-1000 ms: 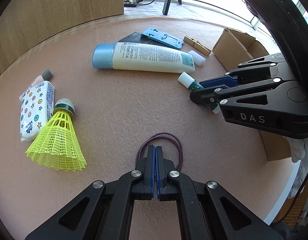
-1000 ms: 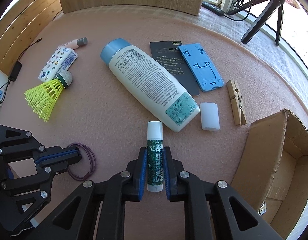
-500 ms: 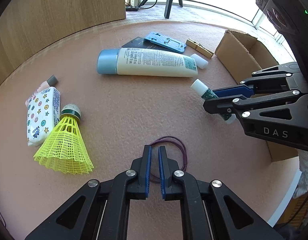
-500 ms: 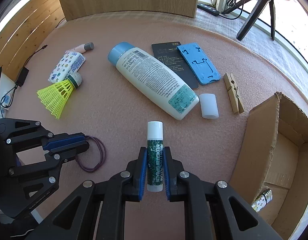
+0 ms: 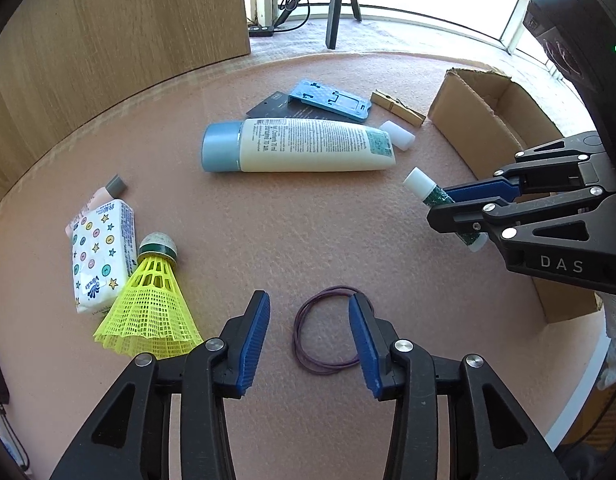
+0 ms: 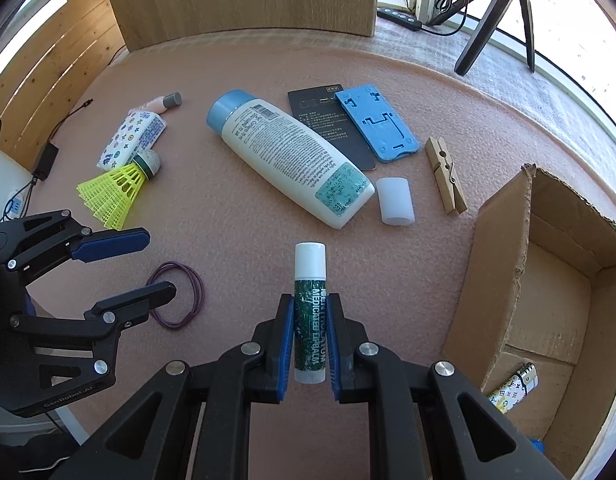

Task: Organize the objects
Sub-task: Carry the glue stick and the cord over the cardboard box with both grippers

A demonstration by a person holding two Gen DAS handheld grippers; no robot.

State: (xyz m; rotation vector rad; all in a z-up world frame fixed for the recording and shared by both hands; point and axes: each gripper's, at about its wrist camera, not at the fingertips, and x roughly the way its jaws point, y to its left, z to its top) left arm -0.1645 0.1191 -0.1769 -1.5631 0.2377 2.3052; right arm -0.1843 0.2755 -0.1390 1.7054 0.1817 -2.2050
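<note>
Right wrist view: our right gripper (image 6: 310, 340) clamps a green lip balm stick (image 6: 309, 312) above the pink mat (image 6: 248, 248), near the open cardboard box (image 6: 504, 264). Our left gripper (image 5: 310, 336) hangs over a purple elastic band (image 5: 326, 330), jaws opening, pads clear of it. A lotion bottle (image 6: 288, 156) and yellow shuttlecock (image 6: 116, 190) lie beyond.
</note>
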